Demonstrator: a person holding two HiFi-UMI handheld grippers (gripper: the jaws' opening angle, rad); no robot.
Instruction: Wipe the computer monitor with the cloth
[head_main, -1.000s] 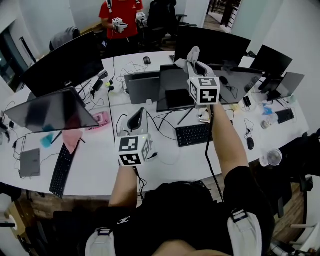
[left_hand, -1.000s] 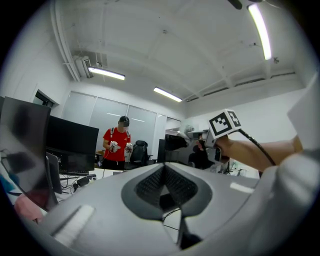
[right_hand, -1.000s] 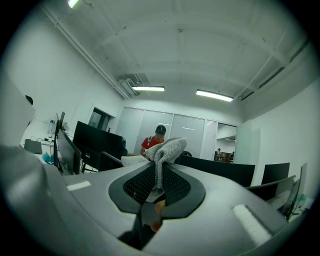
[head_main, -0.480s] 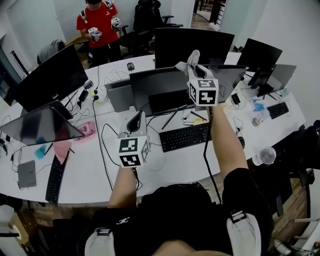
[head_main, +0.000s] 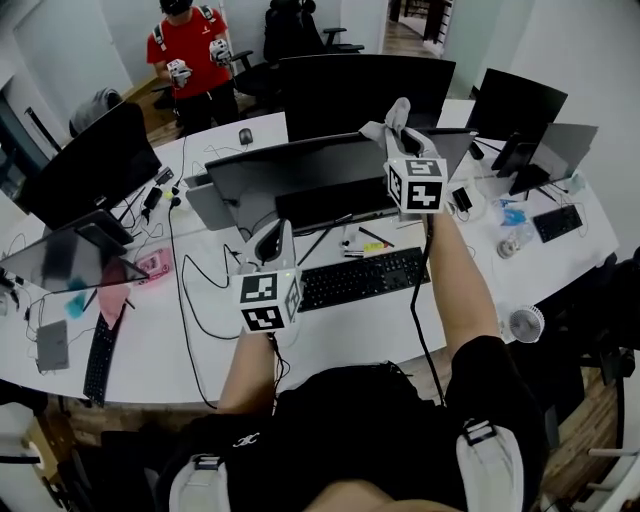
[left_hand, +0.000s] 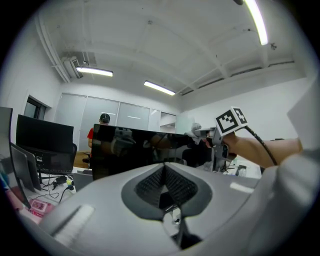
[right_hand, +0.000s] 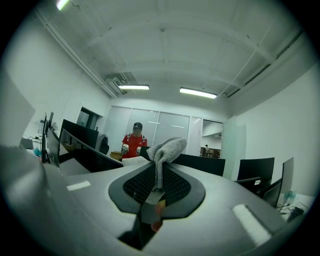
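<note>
Monitor (head_main: 330, 168) is what we face: a dark screen tilted back on the white desk (head_main: 350, 335), its top edge running across in front of us. Our right gripper (head_main: 398, 128) is raised over that top edge, toward the monitor's right end. Its fingers are clamped on the grey cloth (head_main: 399, 108), and a bunched tuft sticks out past the tips. In the right gripper view the cloth (right_hand: 163, 149) is pinched flat between the pads and spreads out above them. We cannot tell whether it touches the screen.

Our left gripper (head_main: 279, 232) hangs lower, in front of the monitor's left half and over the desk. Its fingers are pressed together with nothing between them. From the left gripper view the monitor (left_hand: 135, 146) fills the middle, with the right gripper (left_hand: 199, 133) at its upper right corner.

A black keyboard (head_main: 362, 277) lies just in front of the monitor, and pens (head_main: 368, 240) lie between the keyboard and the monitor's foot. Loose cables (head_main: 195, 290) loop on the desk to the monitor's front left. A second monitor (head_main: 365, 88) stands close behind the top edge where we hold the cloth. Beyond that, a person (head_main: 190, 50) in a red top holds two grippers. A small fan (head_main: 523, 323) sits well off to the monitor's right front.
</note>
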